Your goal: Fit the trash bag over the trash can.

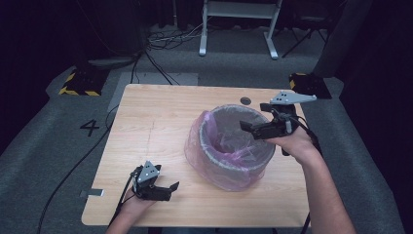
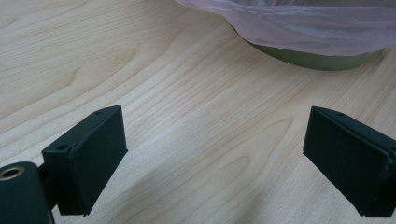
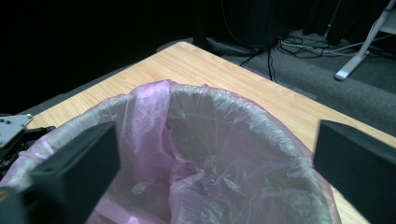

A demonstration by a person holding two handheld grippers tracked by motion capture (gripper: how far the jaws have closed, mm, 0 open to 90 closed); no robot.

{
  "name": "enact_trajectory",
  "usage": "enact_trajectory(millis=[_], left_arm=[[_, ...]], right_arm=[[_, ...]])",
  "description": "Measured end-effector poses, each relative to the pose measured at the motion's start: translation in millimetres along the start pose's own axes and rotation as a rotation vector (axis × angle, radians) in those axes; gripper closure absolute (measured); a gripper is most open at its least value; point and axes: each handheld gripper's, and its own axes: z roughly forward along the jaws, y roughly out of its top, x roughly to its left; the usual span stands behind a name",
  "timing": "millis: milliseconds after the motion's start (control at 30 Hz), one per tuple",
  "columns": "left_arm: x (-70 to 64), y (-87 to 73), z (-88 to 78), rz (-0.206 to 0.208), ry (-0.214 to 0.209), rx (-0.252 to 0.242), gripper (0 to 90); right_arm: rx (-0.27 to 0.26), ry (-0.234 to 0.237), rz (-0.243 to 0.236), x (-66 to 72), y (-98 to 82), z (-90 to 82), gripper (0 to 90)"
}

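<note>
High view, bin: the bin [image 1: 229,146] with its pink liner [image 1: 197,134] stands right of the table's [image 1: 156,117] middle.
High view, right gripper [image 1: 251,127]: held level over the bin's right rim, forearm reaching in from the near right, jaws spread, nothing between them.
High view, left gripper [image 1: 165,190]: low at the near left edge, pointing right.
Left gripper view: jaws wide apart over bare wood, bin ahead.
Right gripper view: jaws wide apart above the lined bin mouth.

Pink bag [image 1: 214,151] is lining grey bin [image 1: 234,161]; table [image 1: 156,126] is showing pale wood grain (grippers black) [image 1: 257,127].
</note>
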Motion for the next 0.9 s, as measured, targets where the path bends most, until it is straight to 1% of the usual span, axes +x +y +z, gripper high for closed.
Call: enact_trajectory(millis=[267, 433, 533, 633, 800, 900], left_arm=[[0.1, 0.1, 0.1, 0.002, 0.002, 0.002, 6.2], [0.0, 0.1, 0.1, 0.004, 0.002, 0.002, 6.1], [0.1, 0.1, 0.1, 0.003, 0.002, 0.001, 6.1], [0.0, 0.1, 0.1, 0.005, 0.003, 0.001, 6.1], [-0.3, 0.1, 0.3, -0.001, 0.002, 0.003, 6.2], [-0.3, 0.2, 0.5, -0.001, 0.003, 0.004, 6.2]], right_arm=[[-0.063, -0.037, 0.015, -6.0, -13.5, -15.7, 0.0], [-0.082, -0.059, 0.019, -10.0, -21.1, -23.9, 0.0], [-0.1, -0.072, 0.03, -13.2, -25.5, -30.0, 0.0], [-0.107, -0.084, 0.043, -16.9, -30.4, -36.1, 0.0], [-0.125, -0.097, 0.061, -23.0, -40.1, -46.0, 0.0], [-0.131, -0.095, 0.075, -26.7, -45.9, -49.8, 0.0]])
